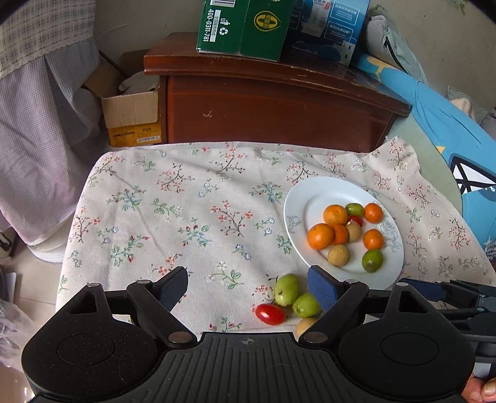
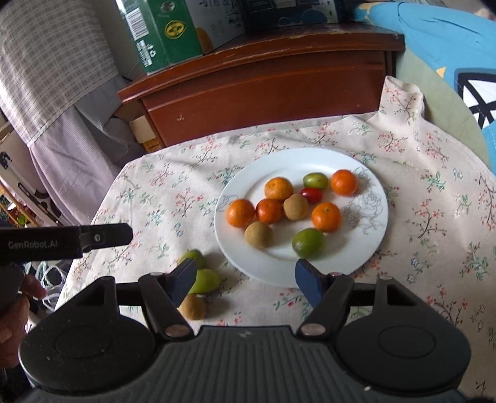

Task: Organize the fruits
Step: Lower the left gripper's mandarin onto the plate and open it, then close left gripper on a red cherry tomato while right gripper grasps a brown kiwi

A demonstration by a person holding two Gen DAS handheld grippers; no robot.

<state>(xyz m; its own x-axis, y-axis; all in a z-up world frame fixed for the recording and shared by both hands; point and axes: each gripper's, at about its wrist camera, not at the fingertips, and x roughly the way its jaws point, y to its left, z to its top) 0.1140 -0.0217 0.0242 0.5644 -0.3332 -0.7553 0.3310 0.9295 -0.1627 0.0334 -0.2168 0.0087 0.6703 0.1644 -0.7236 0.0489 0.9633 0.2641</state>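
Observation:
A white plate (image 1: 297, 198) (image 2: 356, 260) on the floral cloth holds several small oranges (image 1: 320, 236) (image 2: 326, 217), green fruits (image 1: 372, 260) (image 2: 308, 243), brown longans (image 1: 338, 254) (image 2: 259, 234) and a cherry tomato (image 2: 311, 194). Loose on the cloth beside the plate lie two green fruits (image 1: 286, 289) (image 2: 204, 280), a cherry tomato (image 1: 270, 313) and a longan (image 1: 304, 326) (image 2: 193, 307). My left gripper (image 1: 248, 290) is open above the cloth, the loose fruits just inside its right finger. My right gripper (image 2: 245, 280) is open and empty at the plate's near edge.
A dark wooden cabinet (image 1: 272, 108) (image 2: 263, 83) stands behind the table with green (image 1: 241, 28) and blue cartons on top. A cardboard box (image 1: 131, 119) sits to its left. Blue bedding (image 1: 449, 130) lies at the right. The left gripper's body (image 2: 65, 240) shows in the right wrist view.

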